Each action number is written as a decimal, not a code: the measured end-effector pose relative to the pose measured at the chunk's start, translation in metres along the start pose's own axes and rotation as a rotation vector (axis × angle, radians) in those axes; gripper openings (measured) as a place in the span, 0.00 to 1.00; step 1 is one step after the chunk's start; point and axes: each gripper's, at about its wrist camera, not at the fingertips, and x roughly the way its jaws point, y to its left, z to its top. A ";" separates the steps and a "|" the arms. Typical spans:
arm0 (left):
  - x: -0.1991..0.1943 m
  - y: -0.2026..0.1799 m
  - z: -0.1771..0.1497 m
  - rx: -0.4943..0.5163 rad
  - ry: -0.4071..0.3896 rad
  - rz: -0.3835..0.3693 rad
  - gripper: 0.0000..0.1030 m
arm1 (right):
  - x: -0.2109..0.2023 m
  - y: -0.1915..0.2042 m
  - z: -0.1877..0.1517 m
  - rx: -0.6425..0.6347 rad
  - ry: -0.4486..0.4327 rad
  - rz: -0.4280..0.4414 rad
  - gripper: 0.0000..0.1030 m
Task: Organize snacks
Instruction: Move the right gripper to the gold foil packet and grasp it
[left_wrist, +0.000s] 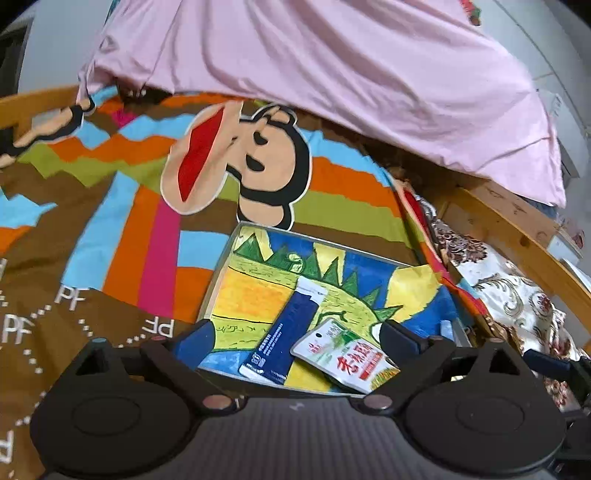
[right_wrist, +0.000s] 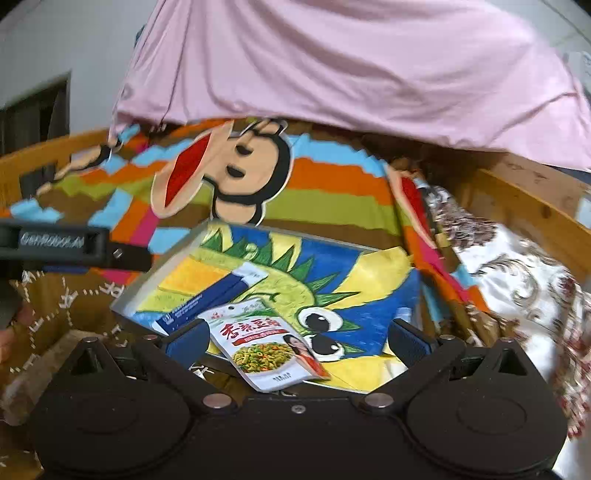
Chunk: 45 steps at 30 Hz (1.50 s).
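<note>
Pink bedding hangs over a cartoon-monkey blanket where a painted tray holds a navy packet and, overlapping it, a white snack pouch; the left hand-held gripper and right hand-held gripper hover spread and empty.

Left wrist view sits low behind its own hand-held gripper, looking forward and down across the bed — close over the painted tray. Right wrist view rides its hand-held gripper just the same, near the tray's front edge. Both share the tray, the monkey-print bedspread and the pink cloth beyond.
</note>
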 end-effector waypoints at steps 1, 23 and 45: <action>-0.008 -0.001 -0.002 0.003 -0.010 -0.003 0.97 | -0.007 -0.002 -0.002 0.014 -0.010 -0.004 0.99; -0.115 -0.035 -0.084 0.118 -0.001 -0.056 0.99 | -0.152 -0.019 -0.085 0.179 -0.001 -0.063 0.99; -0.121 -0.037 -0.108 0.159 0.115 -0.037 0.99 | -0.143 -0.030 -0.100 0.258 0.164 -0.104 0.99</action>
